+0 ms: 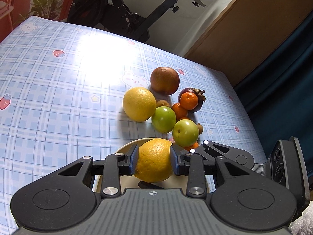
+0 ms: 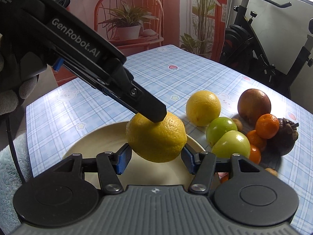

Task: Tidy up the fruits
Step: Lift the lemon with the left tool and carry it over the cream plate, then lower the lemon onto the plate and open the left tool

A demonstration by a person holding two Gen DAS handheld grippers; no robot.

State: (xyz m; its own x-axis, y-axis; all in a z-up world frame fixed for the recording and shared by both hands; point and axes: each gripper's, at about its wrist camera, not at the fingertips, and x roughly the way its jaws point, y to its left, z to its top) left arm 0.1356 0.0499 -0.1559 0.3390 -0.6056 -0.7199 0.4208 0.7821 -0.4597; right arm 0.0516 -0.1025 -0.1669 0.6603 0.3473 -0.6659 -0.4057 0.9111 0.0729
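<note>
My left gripper (image 1: 154, 159) is shut on a yellow lemon (image 1: 154, 159) and holds it just above a cream plate (image 1: 127, 146). In the right wrist view the left gripper (image 2: 154, 117) comes in from the upper left, clamping that lemon (image 2: 156, 139) over the plate (image 2: 97, 146). My right gripper (image 2: 154, 158) is open, its blue pads on either side of the lemon without touching it. A pile of fruit lies beyond the plate: a second lemon (image 1: 139, 104), two green apples (image 1: 164, 119), small tangerines (image 1: 188, 100), a red-brown fruit (image 1: 165, 80) and a dark mangosteen (image 2: 286, 139).
The table has a blue plaid cloth (image 1: 58, 98) with bears and strawberries. An exercise bike (image 2: 264, 39) stands past its far edge. A wooden cabinet (image 1: 254, 29) and dark curtain are on the right. A pale towel (image 2: 11, 160) lies at the near left corner.
</note>
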